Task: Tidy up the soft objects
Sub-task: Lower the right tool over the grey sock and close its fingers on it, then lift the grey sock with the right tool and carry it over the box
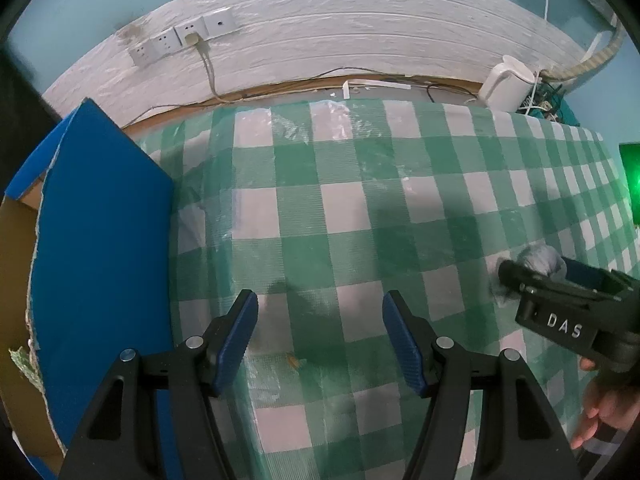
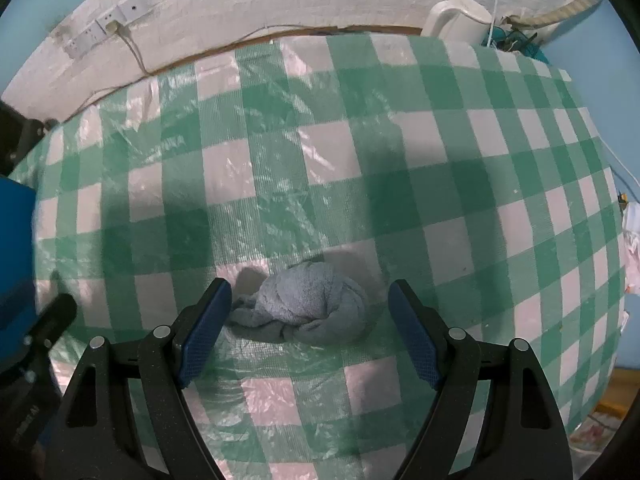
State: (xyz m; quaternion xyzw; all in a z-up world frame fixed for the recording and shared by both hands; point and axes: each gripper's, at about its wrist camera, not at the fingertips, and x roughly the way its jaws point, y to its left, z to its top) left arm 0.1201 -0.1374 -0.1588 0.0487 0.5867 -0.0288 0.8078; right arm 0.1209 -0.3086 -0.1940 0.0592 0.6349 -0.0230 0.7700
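Note:
A balled-up grey-blue cloth lies on the green-and-white checked tablecloth. My right gripper is open, its blue pads on either side of the cloth, not touching it. In the left wrist view the cloth shows at the right, partly hidden behind the right gripper. My left gripper is open and empty above the tablecloth, beside a blue cardboard box at the left.
The open box's brown inside shows at the far left. A white kettle and tangled cables stand at the table's back right. Wall sockets with a plugged cord sit on the white wall behind.

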